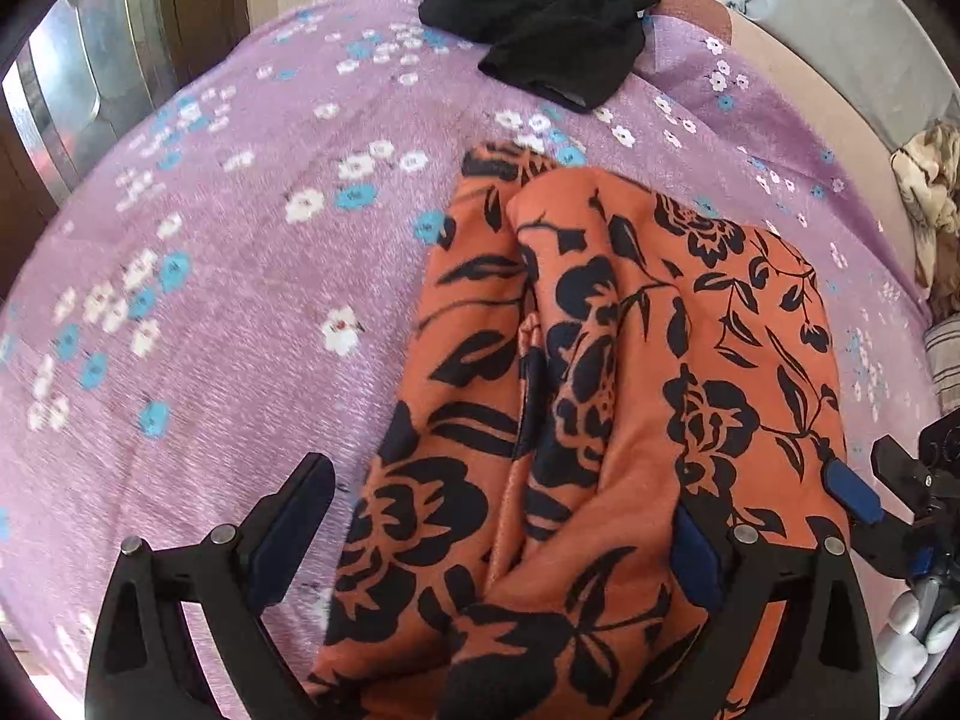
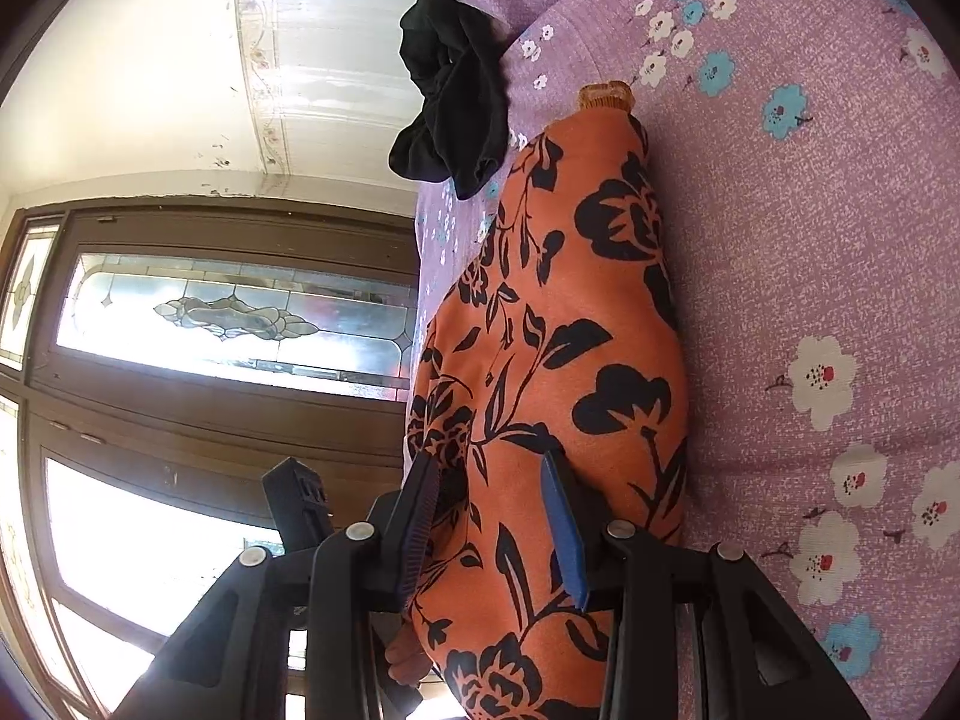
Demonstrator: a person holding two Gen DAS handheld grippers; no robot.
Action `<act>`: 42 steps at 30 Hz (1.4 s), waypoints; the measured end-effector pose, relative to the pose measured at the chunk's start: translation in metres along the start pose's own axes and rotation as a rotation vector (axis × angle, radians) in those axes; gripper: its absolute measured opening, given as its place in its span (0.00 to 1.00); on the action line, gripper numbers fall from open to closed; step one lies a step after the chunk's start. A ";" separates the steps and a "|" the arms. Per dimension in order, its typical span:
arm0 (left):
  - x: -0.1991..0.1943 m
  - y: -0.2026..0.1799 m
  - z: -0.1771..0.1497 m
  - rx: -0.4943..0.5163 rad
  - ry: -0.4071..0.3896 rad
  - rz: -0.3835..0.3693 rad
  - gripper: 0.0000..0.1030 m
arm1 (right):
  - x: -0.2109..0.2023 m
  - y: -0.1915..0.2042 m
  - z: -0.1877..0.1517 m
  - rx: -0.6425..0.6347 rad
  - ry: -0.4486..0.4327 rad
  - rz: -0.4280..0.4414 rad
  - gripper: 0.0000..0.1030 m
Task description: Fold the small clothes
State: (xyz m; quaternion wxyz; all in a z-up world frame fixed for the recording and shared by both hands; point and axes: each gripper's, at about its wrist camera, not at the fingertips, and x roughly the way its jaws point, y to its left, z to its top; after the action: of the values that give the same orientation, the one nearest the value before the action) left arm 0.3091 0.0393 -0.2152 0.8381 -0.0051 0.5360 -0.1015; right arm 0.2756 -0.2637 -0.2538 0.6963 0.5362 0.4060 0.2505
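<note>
Two grippers are on this one: the right gripper (image 2: 492, 531) is pinching a thick bunch of the orange garment (image 2: 558, 360), while the left gripper (image 1: 498, 534) has its jaws spread wide with the cloth running between them, nothing clamped. That garment lies lengthwise on the purple sheet (image 1: 210, 312), with a black garment (image 1: 540, 30) well apart at the far end. I'd say clamp the left on its edge before moving, then carry both ends over evenly so the fold doesn't twist.

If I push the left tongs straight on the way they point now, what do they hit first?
Most likely the orange floral garment, which already lies between the open left tongs and stretches ahead of them; the purple bedsheet lies underneath. Depth is uncertain.
</note>
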 end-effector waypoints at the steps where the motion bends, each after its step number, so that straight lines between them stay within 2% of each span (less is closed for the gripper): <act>1: -0.003 0.001 0.000 -0.007 -0.007 0.004 0.97 | 0.000 0.001 0.000 -0.007 0.001 -0.004 0.39; 2: -0.004 0.005 0.000 -0.031 0.002 -0.009 0.97 | -0.001 0.001 -0.001 -0.014 0.002 -0.003 0.39; 5: 0.004 0.027 -0.005 -0.170 0.074 -0.126 0.97 | -0.004 -0.001 -0.003 -0.005 0.000 0.003 0.39; 6: 0.002 0.031 -0.006 -0.183 0.072 -0.141 0.97 | -0.003 -0.002 -0.003 -0.003 0.002 0.004 0.39; 12: 0.000 0.038 -0.017 -0.166 0.046 -0.145 0.98 | -0.002 0.001 -0.003 -0.018 0.003 -0.010 0.39; 15: 0.010 0.035 -0.011 -0.159 0.023 -0.117 1.00 | -0.001 0.001 -0.003 -0.030 -0.003 -0.011 0.39; 20: 0.000 0.035 -0.003 -0.238 -0.003 -0.096 0.99 | -0.001 0.002 -0.005 -0.032 -0.007 -0.010 0.39; 23: -0.020 0.025 0.005 -0.193 -0.095 -0.030 0.99 | 0.001 0.002 -0.005 -0.031 -0.008 -0.011 0.39; 25: -0.027 0.021 0.011 -0.188 -0.122 -0.037 0.99 | 0.001 0.001 -0.005 -0.030 -0.009 -0.009 0.39; 27: -0.021 0.018 0.016 -0.202 -0.098 -0.060 0.99 | 0.001 0.000 -0.005 -0.027 -0.011 -0.006 0.39; 28: -0.015 0.016 0.019 -0.210 -0.081 -0.047 0.99 | 0.001 0.000 -0.005 -0.026 -0.011 -0.004 0.39; 30: 0.006 0.011 0.022 -0.208 -0.011 0.039 0.99 | 0.001 0.000 -0.005 -0.027 -0.010 -0.002 0.39; 31: 0.014 0.013 0.021 -0.228 0.014 0.037 1.00 | 0.002 0.000 -0.005 -0.027 -0.009 -0.001 0.39; 33: 0.018 0.025 0.019 -0.307 0.042 -0.026 1.00 | 0.001 0.000 -0.004 -0.030 -0.007 0.000 0.39; 38: -0.004 0.034 0.015 -0.319 0.013 -0.084 0.99 | -0.001 -0.001 0.000 -0.012 0.013 0.003 0.39; 39: -0.014 0.036 0.015 -0.305 -0.016 -0.094 0.99 | -0.002 0.000 0.002 -0.006 0.018 0.005 0.40; 41: -0.032 0.043 0.016 -0.290 -0.073 -0.103 0.99 | -0.004 0.004 0.004 0.002 0.025 0.028 0.55; 42: -0.038 0.047 0.016 -0.283 -0.086 -0.118 0.99 | -0.007 0.007 0.005 0.001 0.025 0.042 0.59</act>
State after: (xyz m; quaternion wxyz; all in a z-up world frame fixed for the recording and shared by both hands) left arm 0.3156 0.0906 -0.1799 0.8439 -0.1591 0.5072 -0.0735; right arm 0.2771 -0.2694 -0.2445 0.6856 0.5418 0.4033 0.2716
